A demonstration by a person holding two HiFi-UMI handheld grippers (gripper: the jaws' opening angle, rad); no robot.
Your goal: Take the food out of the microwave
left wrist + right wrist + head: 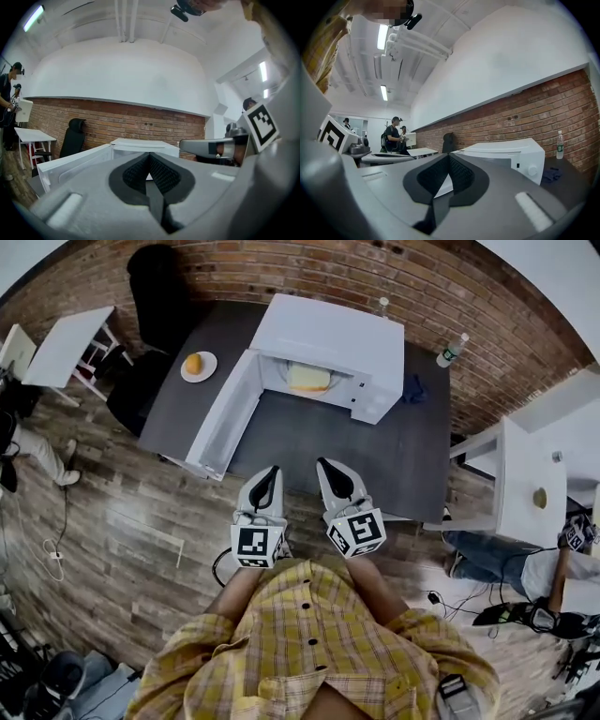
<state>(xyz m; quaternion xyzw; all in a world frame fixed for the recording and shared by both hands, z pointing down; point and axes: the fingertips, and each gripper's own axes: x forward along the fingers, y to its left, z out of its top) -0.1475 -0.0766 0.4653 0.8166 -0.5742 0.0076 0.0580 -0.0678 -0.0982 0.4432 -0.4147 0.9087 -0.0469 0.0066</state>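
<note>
A white microwave [337, 334] stands on the dark table [375, 446] with its door [223, 418] swung wide open to the left. Inside it sits pale yellow food [308, 378] on a plate. My left gripper [274, 469] and my right gripper [322, 462] are side by side over the table's near edge, well short of the microwave and pointing level towards it. Both have their jaws pressed together with nothing between them. The left gripper view shows the open door [75, 164], and the right gripper view shows the microwave's [511, 152] front.
A small plate with an orange round item [198, 365] lies on the table left of the door. A dark cloth [415, 388] and a bottle [452, 350] are right of the microwave. A black chair [159, 287] and white tables [61, 343] flank the table.
</note>
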